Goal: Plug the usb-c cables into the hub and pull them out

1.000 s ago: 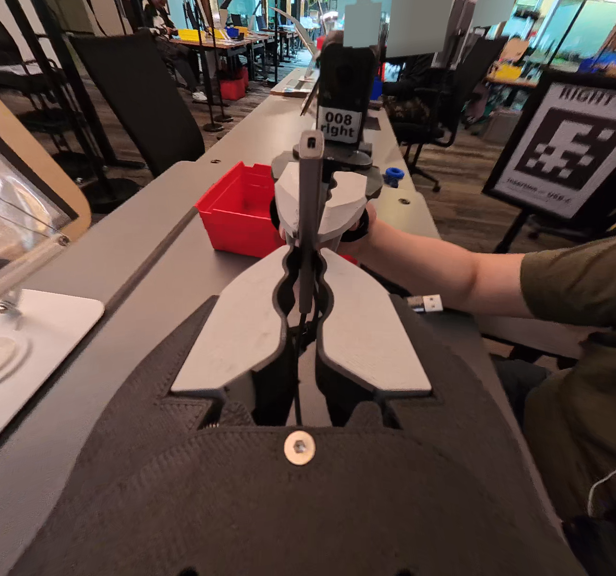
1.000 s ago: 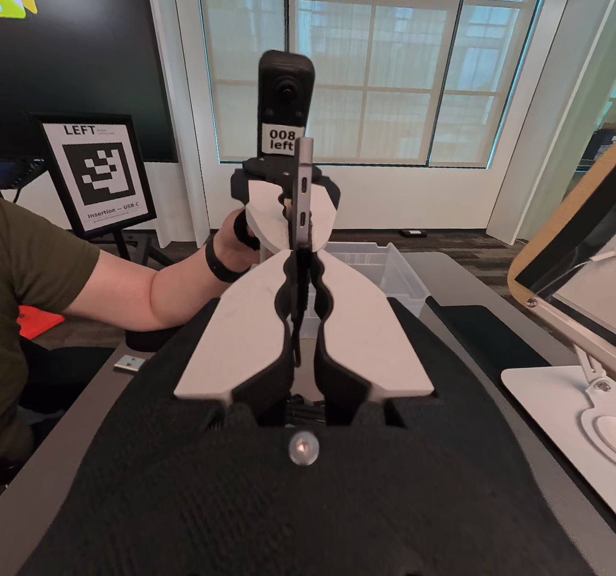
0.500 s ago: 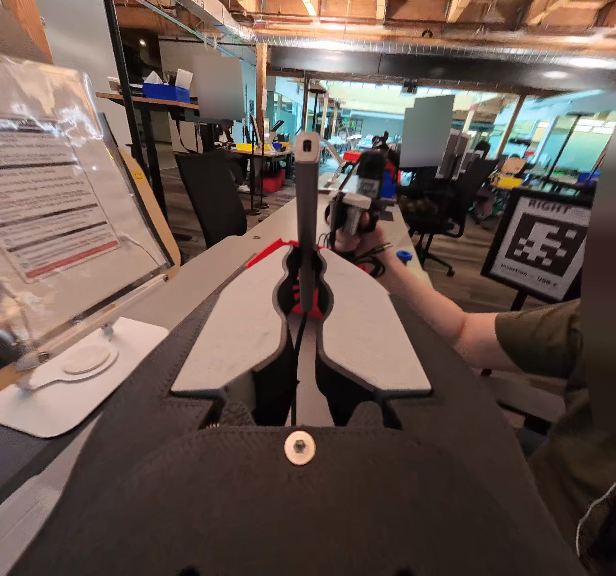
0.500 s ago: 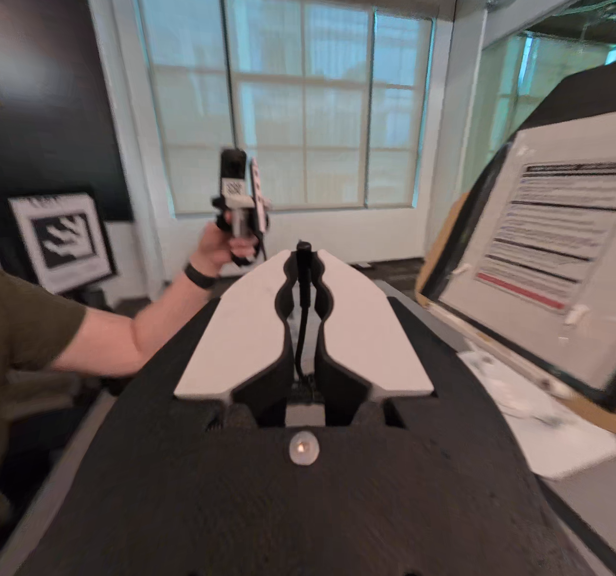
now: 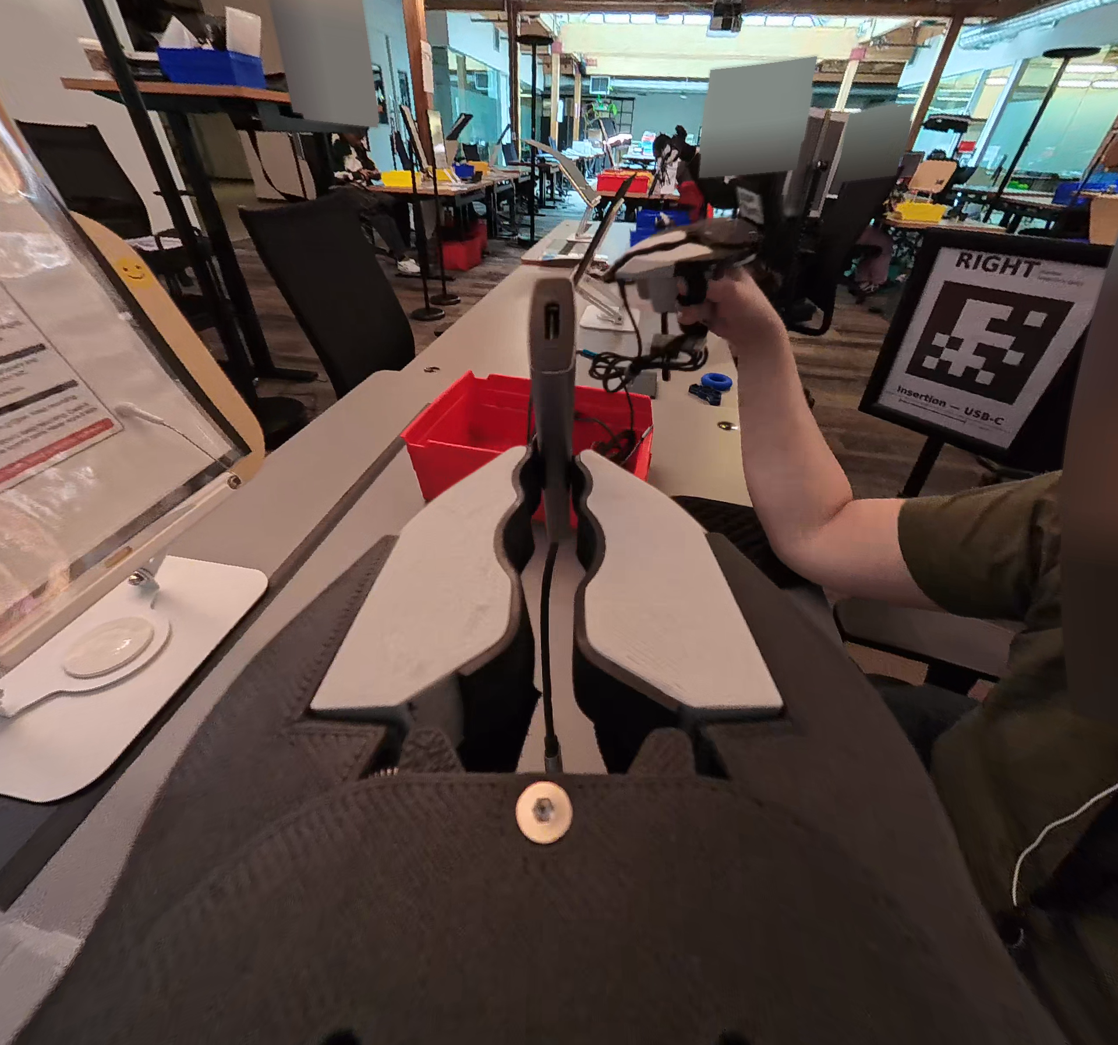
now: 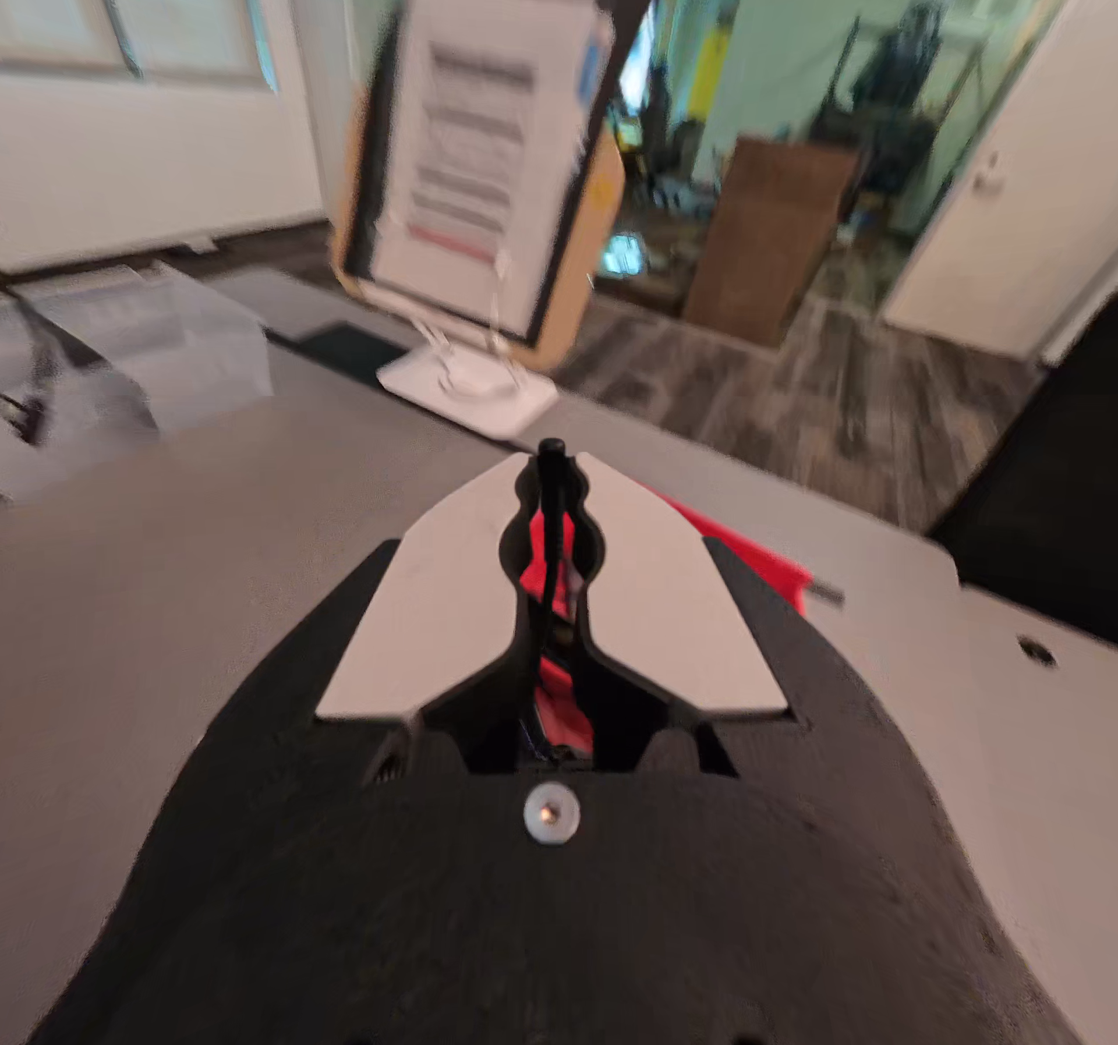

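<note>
In the left wrist view my left gripper [image 5: 552,458] is shut on the grey hub [image 5: 552,363] and holds it upright above the table. The hub's own black lead [image 5: 547,623] runs back between the fingers. My right gripper [image 5: 665,254] shows farther off, raised beyond the red bin [image 5: 478,423], with a black cable [image 5: 635,356] hanging in loops below it. In the blurred right wrist view my right gripper [image 6: 552,458] is shut on the black usb-c cable [image 6: 552,508], whose plug end sticks out past the fingertips. It is well apart from the hub, with the red bin [image 6: 756,559] below.
A grey table [image 5: 339,490] runs forward. A clear sign stand on a white base [image 5: 91,411] is at the left and also shows in the right wrist view [image 6: 478,169]. A marker board [image 5: 986,344] stands right. A clear bin [image 6: 151,326] is at the left. A blue part [image 5: 714,384] lies past the red bin. My hands' fingertips stand some 40 cm from each other.
The two grippers were tip to tip with the cable at the hub. The right gripper has pulled away with the cable and swung over the red bin. The left still holds the hub.
</note>
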`<state>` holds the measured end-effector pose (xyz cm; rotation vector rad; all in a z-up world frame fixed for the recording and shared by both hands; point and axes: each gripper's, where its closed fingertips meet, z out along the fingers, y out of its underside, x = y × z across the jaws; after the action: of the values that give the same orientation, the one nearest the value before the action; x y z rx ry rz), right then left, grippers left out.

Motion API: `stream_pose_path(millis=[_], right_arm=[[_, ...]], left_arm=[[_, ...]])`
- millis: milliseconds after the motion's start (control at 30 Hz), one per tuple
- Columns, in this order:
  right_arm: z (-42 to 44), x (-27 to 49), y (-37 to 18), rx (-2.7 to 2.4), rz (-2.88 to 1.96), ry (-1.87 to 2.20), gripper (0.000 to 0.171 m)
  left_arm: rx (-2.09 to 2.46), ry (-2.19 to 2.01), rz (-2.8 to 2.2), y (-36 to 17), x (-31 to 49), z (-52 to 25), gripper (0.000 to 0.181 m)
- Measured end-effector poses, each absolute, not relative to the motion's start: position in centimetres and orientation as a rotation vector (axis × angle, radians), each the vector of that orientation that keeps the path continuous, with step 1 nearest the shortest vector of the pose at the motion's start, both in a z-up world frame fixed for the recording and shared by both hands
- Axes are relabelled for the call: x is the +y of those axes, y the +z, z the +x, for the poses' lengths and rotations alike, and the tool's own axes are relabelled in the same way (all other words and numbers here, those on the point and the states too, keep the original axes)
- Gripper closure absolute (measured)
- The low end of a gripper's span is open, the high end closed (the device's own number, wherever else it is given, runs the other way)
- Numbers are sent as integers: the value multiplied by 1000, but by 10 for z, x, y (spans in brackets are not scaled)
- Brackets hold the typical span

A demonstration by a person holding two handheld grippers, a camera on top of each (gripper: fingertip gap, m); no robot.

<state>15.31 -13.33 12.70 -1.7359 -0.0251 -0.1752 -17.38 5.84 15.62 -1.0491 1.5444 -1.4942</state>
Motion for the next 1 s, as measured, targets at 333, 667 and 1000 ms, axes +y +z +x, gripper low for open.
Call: stream_pose_path(millis=[333, 667, 1000], right_arm=[[188, -79, -51, -107, -2308, 67, 161], [185, -77, -57, -186, -2353, -15, 130], [-15, -26, 100, -838, -1624, 65, 114]], left_arm=[[1645, -1487, -1079, 136, 37, -152, 173], [1734, -1448, -1110, 111, 20, -127, 173], [1741, -940, -1103, 85, 31, -103, 173]])
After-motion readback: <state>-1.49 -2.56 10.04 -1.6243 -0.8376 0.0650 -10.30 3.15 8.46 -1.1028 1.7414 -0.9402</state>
